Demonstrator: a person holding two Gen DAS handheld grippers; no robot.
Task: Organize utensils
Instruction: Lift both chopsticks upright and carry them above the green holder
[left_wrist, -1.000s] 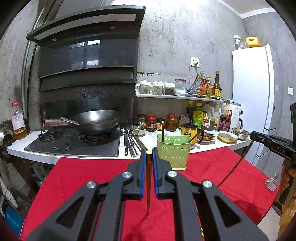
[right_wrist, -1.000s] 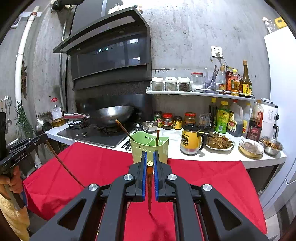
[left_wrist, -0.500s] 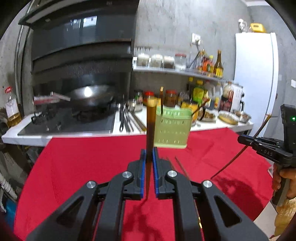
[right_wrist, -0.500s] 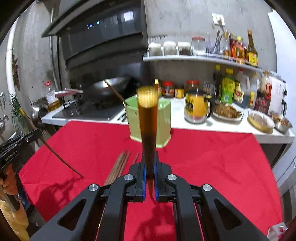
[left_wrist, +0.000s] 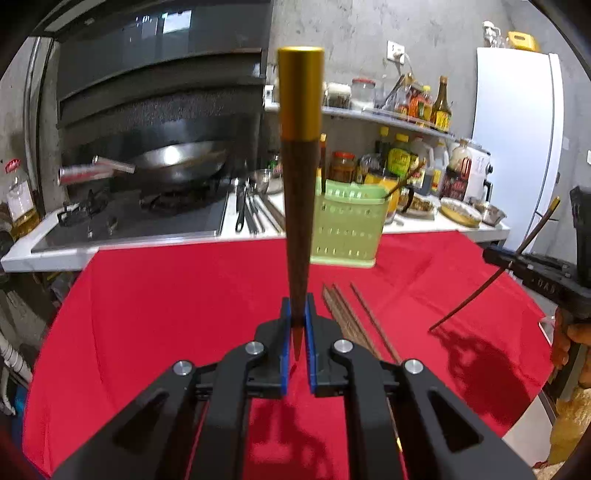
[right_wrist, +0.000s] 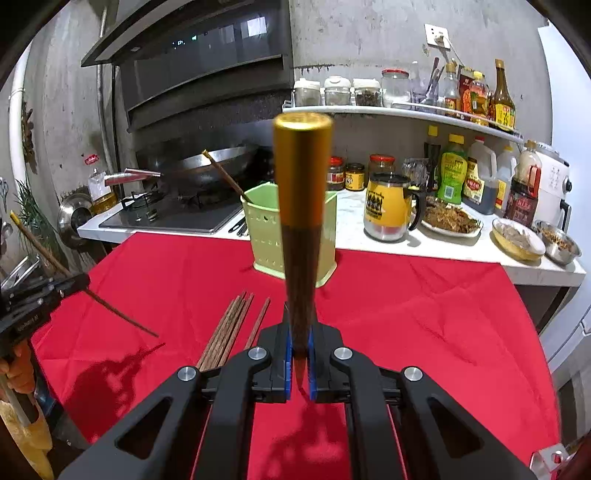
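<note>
My left gripper (left_wrist: 297, 325) is shut on a dark wooden chopstick (left_wrist: 298, 206) with a gold cap, which stands upright toward the camera. My right gripper (right_wrist: 300, 332) is shut on a like chopstick (right_wrist: 301, 229), also upright. A green slotted utensil holder (left_wrist: 347, 229) stands at the far edge of the red cloth, also in the right wrist view (right_wrist: 266, 225), with chopsticks sticking out of it. Several loose chopsticks (right_wrist: 231, 328) lie on the cloth in front of it, also in the left wrist view (left_wrist: 351, 314). Each gripper shows in the other's view, the right one (left_wrist: 535, 269) and the left one (right_wrist: 40, 295).
The red cloth (right_wrist: 424, 314) covers the table. Behind it a white counter (right_wrist: 443, 247) holds a stove with a wok (left_wrist: 177, 166), utensils (left_wrist: 247, 210), a yellow mug (right_wrist: 386, 206), jars, bottles and food bowls. A white fridge (left_wrist: 517, 140) stands at the right.
Both grippers have tipped downward and moved lower over the cloth. Both chopsticks now stand taller in view, and the loose chopsticks on the cloth have come into sight.
</note>
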